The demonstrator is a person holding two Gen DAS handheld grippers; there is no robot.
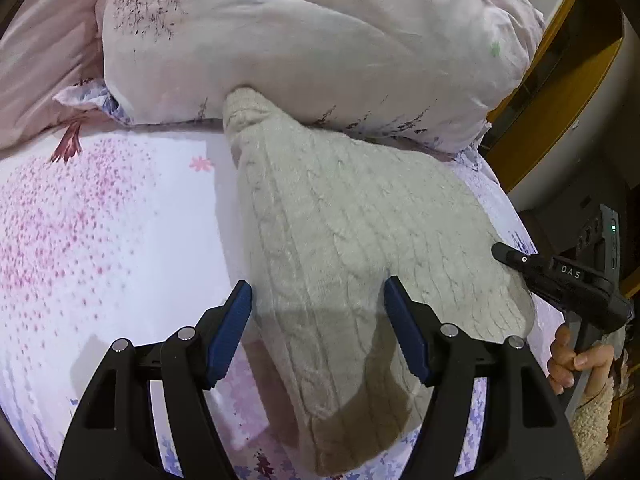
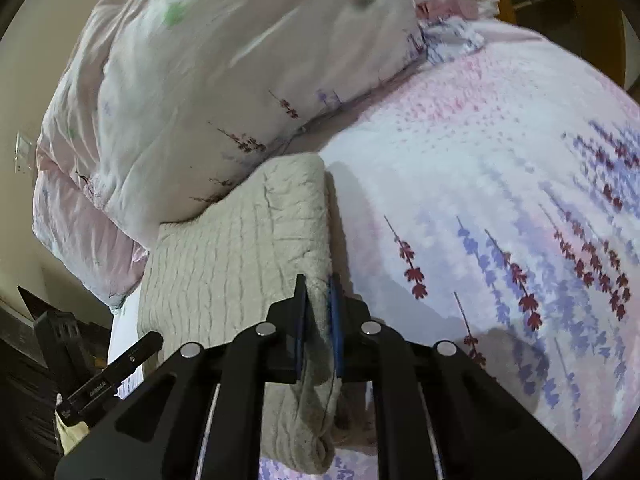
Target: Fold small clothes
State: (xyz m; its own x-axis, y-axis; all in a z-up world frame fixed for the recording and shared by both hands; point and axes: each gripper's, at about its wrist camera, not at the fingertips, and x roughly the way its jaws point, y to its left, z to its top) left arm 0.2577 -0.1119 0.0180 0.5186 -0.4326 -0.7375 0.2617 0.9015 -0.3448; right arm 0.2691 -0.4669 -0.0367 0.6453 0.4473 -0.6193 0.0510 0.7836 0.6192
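the right gripper (image 2: pixel 319 292) tilts downward, clenched on a raised fold of the beige knit sweater (image 1: pixel 352 248) lying on the bed (image 1: pixel 120 240) against the heaped duvet (image 1: pixel 320 40) — the left gripper (image 1: pixel 318 300), angled down, gapes above it.

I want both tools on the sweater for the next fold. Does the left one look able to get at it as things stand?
Probably yes. The left tool is open right over the cable-knit sweater, with nothing between them; the right tool grips another edge.
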